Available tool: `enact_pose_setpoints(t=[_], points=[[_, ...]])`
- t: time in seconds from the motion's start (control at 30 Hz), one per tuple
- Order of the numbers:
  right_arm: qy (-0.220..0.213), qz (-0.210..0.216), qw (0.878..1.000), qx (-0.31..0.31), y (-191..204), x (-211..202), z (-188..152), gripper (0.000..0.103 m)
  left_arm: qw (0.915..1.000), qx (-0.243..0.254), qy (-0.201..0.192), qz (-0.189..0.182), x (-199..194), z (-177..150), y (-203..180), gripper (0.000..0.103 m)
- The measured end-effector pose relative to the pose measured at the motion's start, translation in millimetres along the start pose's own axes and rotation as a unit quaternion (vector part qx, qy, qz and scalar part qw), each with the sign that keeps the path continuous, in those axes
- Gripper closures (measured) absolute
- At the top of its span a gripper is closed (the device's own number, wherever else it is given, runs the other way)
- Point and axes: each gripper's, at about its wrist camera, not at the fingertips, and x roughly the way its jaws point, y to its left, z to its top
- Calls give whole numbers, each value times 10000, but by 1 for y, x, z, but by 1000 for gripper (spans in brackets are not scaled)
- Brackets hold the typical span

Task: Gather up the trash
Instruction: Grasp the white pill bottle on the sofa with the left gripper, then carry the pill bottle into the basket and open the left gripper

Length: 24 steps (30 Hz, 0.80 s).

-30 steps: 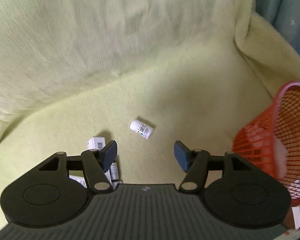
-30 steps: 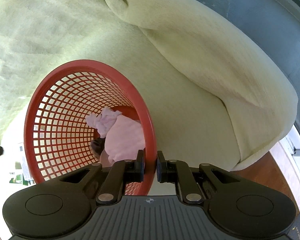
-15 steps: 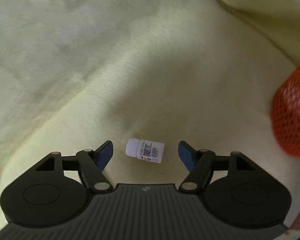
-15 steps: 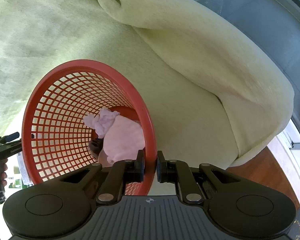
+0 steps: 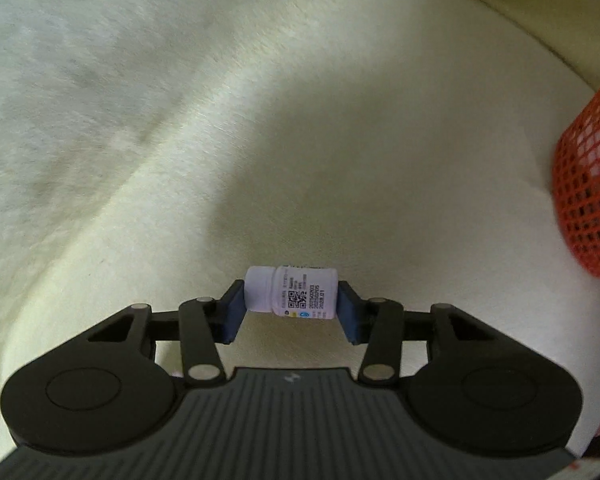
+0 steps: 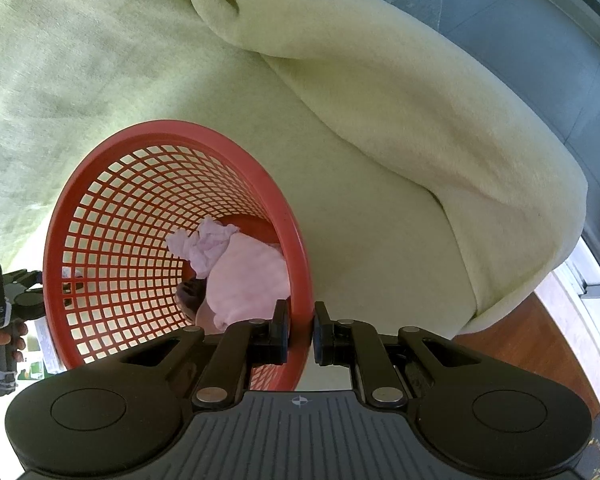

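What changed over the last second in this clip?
The left gripper came down over the bottle on the blanket; its jaws are closing, pads at both ends. The right gripper stayed clamped on the basket rim.

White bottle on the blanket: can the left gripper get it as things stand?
Probably yes. The left gripper is closing with the white bottle lying crosswise between its pads, which already meet its ends; nothing blocks it.

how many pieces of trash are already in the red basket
2 visible: a crumpled pale pink tissue in the red basket, and a dark scrap partly tucked under its left edge. More may be hidden beneath.
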Motion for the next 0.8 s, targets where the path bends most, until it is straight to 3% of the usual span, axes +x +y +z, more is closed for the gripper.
enact_pose_setpoints(t=[0.17,0.27,0.5,0.63,0.8], points=[[-2,40,10000,4,-2,-1,1,95,9978,-636,-137,-108,-57,-2,-5,61],[-11,52,10000,-29,-3,-3,0,95,9955,-933,-15,-175,-92,0,-14,61],[4,74,9999,-104,0,-5,0,95,9910,-1127,-356,-636,-188,16,-61,61],[-2,91,9998,-171,1,-7,-2,95,9888,-1134,-398,-881,-210,31,-92,61],[-39,107,9995,-291,3,-10,-6,95,9861,-1192,-353,-1098,-207,47,-123,61]])
